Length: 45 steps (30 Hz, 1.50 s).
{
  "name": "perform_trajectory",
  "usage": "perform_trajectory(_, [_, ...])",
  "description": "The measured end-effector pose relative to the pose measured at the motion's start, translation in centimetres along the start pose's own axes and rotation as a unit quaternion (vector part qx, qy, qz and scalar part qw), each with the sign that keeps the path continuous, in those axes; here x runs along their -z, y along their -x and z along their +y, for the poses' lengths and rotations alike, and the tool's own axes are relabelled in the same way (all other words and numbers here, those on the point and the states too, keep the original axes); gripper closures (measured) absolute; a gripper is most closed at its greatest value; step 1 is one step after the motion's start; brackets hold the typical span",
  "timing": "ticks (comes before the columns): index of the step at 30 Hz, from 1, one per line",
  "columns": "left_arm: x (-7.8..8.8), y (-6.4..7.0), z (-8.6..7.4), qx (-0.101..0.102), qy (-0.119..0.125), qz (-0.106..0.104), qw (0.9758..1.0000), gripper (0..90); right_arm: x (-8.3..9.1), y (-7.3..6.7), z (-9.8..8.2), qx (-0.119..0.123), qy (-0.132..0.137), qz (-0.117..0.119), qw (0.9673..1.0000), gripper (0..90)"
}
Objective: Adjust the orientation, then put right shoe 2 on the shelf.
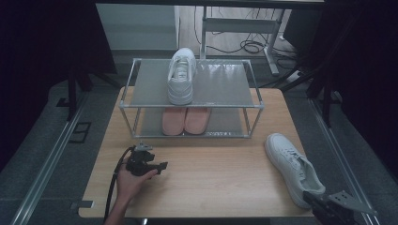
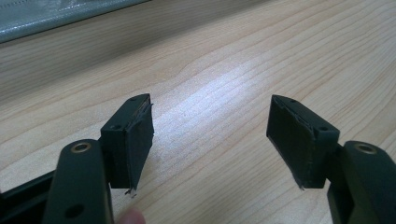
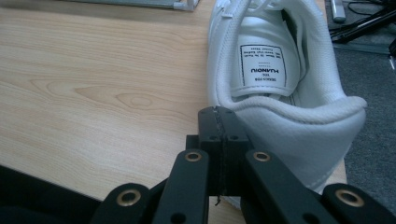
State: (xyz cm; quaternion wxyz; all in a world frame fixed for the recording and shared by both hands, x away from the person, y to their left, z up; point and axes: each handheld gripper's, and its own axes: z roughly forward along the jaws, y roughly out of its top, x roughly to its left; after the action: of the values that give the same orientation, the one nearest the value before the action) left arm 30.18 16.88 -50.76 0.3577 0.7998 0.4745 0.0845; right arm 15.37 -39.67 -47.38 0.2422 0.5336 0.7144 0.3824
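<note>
Right tongs (image 3: pixel 218 140) pressed together, empty, just short of white shoe's (image 3: pixel 280 79) heel on desk (image 3: pixel 93 93). Left tongs (image 2: pixel 210 140) spread apart, idle. Approach step, likely; next: spread right tongs, clamp heel, lift toward rack (image 1: pixel 141 105).

Dim, dark-edged overview; sharp, evenly lit close-ups.
</note>
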Motion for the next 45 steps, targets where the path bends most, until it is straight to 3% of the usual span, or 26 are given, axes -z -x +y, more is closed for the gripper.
perform_trajectory(3, [0.1, -0.1, 0.0, 0.001, 0.001, -0.001, 1.0000, 32.2, -0.1, 0.1, 0.2, 0.000, 0.002, -0.003, 1.0000, 90.0])
perform_trajectory(6, [0.1, -0.1, 0.0, 0.001, 0.001, -0.001, 1.0000, 32.2, -0.4, 0.2, 0.1, 0.009, -0.005, -0.030, 0.9995, 90.0])
perform_trajectory(8, [0.1, -0.1, 0.0, 0.002, 0.001, 0.000, 1.0000, 32.2, -0.6, 0.4, 0.1, -0.001, -0.005, -0.020, 0.9998, 90.0])
perform_trajectory(13, [0.1, -0.1, 0.0, 0.002, 0.001, 0.000, 1.0000, 32.2, -0.2, 0.0, 0.9, 0.002, 0.010, -0.001, 1.0000, 90.0])
perform_trajectory(18, [0.2, 0.0, 0.0, 0.001, 0.003, 0.000, 1.0000, 32.2, 0.7, 0.1, 3.3, 0.024, 0.031, 0.000, 0.9992, 89.6])
perform_trajectory(22, [0.2, -0.1, 0.0, 0.003, 0.003, 0.001, 1.0000, 32.2, 0.6, 1.1, 5.3, 0.029, 0.041, 0.010, 0.9987, 89.6])
perform_trajectory(28, [0.3, -0.2, 0.0, 0.003, 0.003, 0.000, 1.0000, 32.2, -0.9, 3.1, 7.4, 0.030, 0.030, 0.019, 0.9989, 88.4])
perform_trajectory(38, [0.4, -0.2, 0.0, 0.006, 0.002, -0.001, 1.0000, 32.2, -2.5, 4.8, 8.6, 0.022, 0.017, 0.033, 0.9991, 62.3])
perform_trajectory(45, [0.2, -0.1, 0.0, 0.004, -0.001, -0.003, 1.0000, 32.1, -3.4, 5.7, 8.3, 0.020, -0.004, 0.027, 0.9994, 55.7])
